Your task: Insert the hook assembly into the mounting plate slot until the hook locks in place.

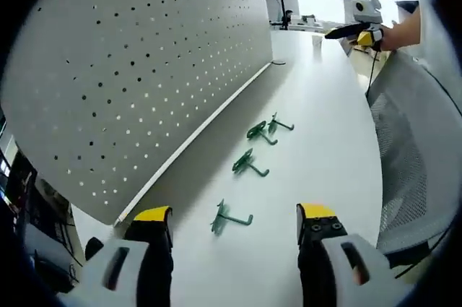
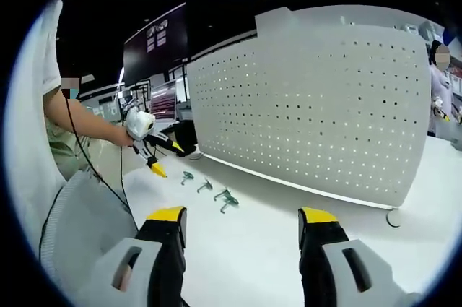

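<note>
1. The left gripper hovers low over the white table with its yellow-tipped jaws spread wide and nothing between them.
2. The nearest green hook lies on the table just ahead of those jaws, roughly midway between them, its long shank pointing across the gap toward the right-hand jaw.
3. Beyond the nearest hook, a second green hook and a pair of green hooks lie in a loose row running away from the left gripper, alongside the foot of the pegboard.
4. The perforated pegboard, the mounting plate for this task, stands upright along the table edge, to the side of the hook row and well apart from the nearest hook.
5. The right gripper is also wide open and empty, held farther along the pegboard from the hooks.
6. By my reading, the left gripper is much the nearer to the hooks and should make the pick; no hook is yet grasped or hung.
7. Nothing lies between the left jaws and the nearest hook; a mesh chair back stands off the table's outer side, clear of the path.
</note>
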The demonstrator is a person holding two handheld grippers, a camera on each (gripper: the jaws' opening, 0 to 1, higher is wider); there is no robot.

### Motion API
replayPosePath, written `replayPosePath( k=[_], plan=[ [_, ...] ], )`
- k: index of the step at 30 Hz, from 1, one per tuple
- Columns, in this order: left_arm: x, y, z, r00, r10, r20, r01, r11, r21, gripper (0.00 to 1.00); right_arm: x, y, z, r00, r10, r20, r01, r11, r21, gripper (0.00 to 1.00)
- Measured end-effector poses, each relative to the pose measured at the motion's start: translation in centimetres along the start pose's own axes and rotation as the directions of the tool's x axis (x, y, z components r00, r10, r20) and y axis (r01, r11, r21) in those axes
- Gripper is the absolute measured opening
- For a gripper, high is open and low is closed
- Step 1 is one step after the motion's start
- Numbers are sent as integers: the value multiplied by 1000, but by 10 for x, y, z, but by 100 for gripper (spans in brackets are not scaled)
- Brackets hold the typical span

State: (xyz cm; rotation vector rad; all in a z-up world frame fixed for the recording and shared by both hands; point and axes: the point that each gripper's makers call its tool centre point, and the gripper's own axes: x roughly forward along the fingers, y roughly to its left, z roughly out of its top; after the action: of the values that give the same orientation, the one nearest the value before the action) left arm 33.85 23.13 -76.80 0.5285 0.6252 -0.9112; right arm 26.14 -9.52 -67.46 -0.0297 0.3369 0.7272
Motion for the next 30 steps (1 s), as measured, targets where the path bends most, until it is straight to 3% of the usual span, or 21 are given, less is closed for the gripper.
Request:
replayPosePath(
  k=[16, 22, 30],
  plan=[
    [13, 3, -12, 991, -83, -101, 90, 993, 73, 67, 0, 1, -4, 1000, 11, -11, -11, 1000, 7, 60],
    [18, -3, -20, 981, -125, -149, 141, 984, 105, 65, 0, 2, -5, 1000, 15, -17, -15, 1000, 6, 59],
    [21, 3, -21, 977, -145, -159, 163, 980, 109, 64, 2, 3, -7, 999, 26, -28, -26, 1000, 6, 59]
  ],
)
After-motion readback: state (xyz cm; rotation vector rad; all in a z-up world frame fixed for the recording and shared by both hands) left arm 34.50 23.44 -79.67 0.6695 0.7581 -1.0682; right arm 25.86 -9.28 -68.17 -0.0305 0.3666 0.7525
